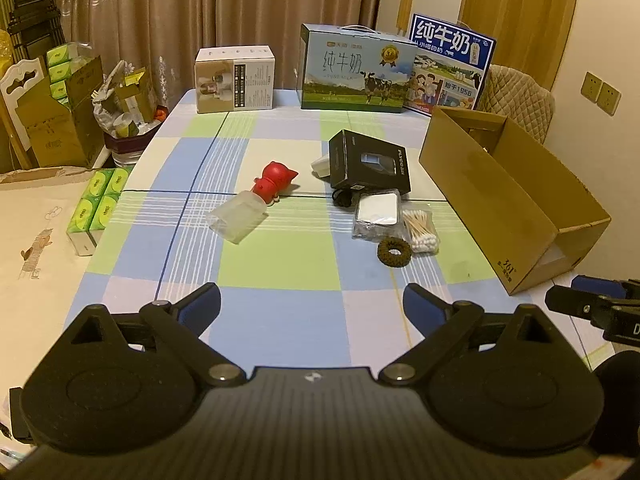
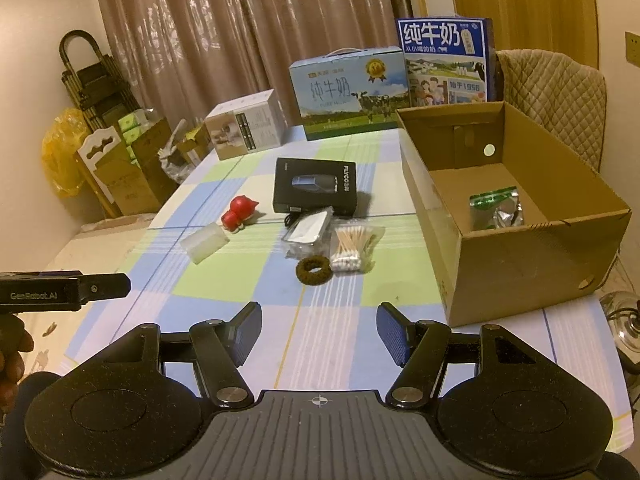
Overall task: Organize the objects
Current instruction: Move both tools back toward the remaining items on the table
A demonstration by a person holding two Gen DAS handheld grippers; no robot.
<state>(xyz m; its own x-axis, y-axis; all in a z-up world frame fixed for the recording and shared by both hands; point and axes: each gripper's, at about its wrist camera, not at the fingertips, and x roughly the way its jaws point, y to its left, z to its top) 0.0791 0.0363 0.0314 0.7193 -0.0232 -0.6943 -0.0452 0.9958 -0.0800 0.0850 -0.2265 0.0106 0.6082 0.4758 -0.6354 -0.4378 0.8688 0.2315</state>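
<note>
On the checked tablecloth (image 1: 280, 264), a cardboard box (image 2: 520, 264) stands before curtains (image 1: 180, 20).

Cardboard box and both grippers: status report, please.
Left gripper open, empty. Right gripper open, empty. Cardboard box holds one green packet; hair tie and cotton swabs on table. Nothing blocking.

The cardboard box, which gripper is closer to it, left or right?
Right. The right gripper hovers open just beside the cardboard box, near its front corner. The left gripper, open too, sits farther out over the checked tablecloth.
</note>
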